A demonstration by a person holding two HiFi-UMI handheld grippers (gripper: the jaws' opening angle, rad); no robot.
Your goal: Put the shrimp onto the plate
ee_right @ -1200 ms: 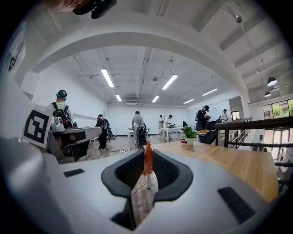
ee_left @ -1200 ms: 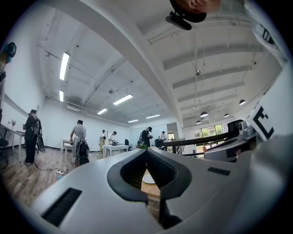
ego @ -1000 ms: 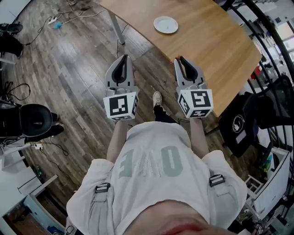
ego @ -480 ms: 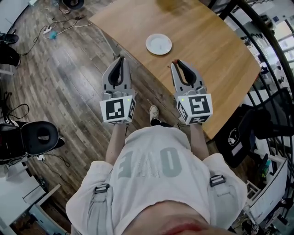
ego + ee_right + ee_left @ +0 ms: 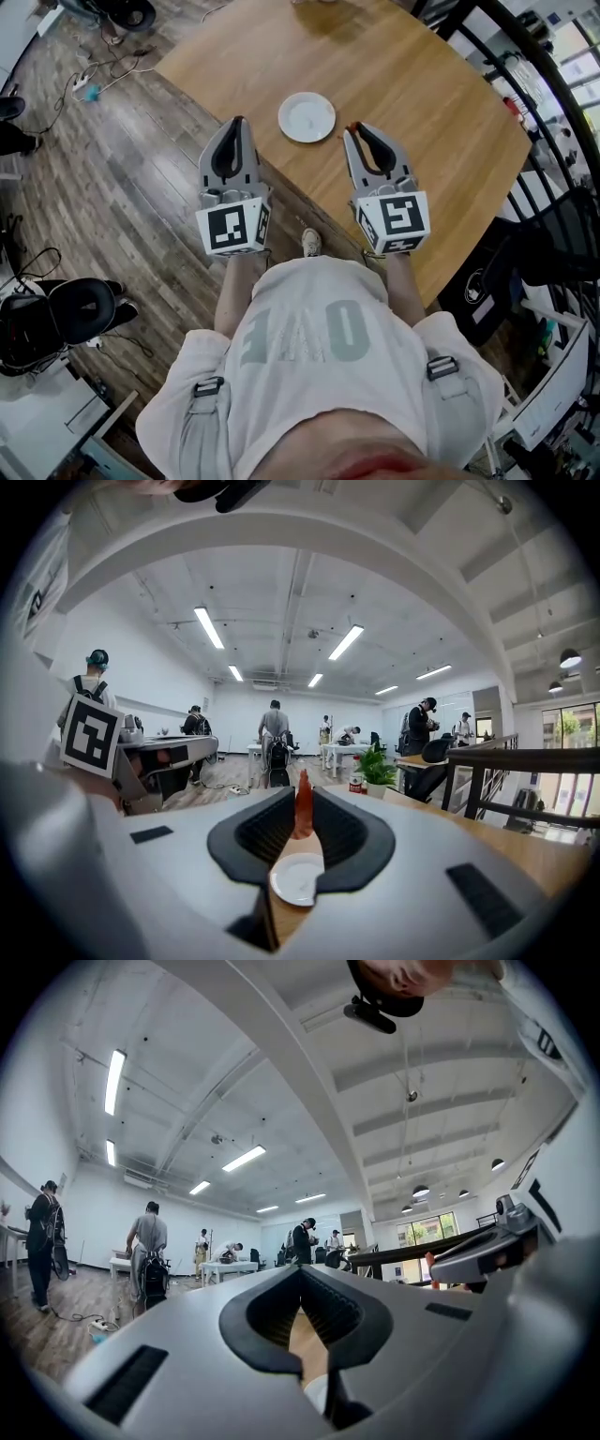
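- Sitting left of the plate (image 5: 307, 117), the left gripper (image 5: 235, 123) has its jaws pressed together on nothing.
- Resting on the wooden table (image 5: 422, 84), the plate lies between both grippers' tips, nearer the right one.
- Right of the plate, the right gripper (image 5: 359, 130) pinches the shrimp (image 5: 303, 806) upright at its tips, just beside the plate's rim.

A grey-brown wood plank floor (image 5: 131, 159) runs under a large wooden table (image 5: 441, 84) with rounded corners. A black metal railing (image 5: 548, 94) curves past the table's right edge. Cables and a power strip (image 5: 82, 89) lie on the floor beyond the table's left corner, and a black office chair (image 5: 80, 314) stands at lower left. The walls (image 5: 169, 682) are white, the white ceiling carries strip lights (image 5: 209, 627) and round lamps (image 5: 420, 1191), and windows (image 5: 572, 726) brighten the far right. People stand at white work tables (image 5: 342, 749) well back.
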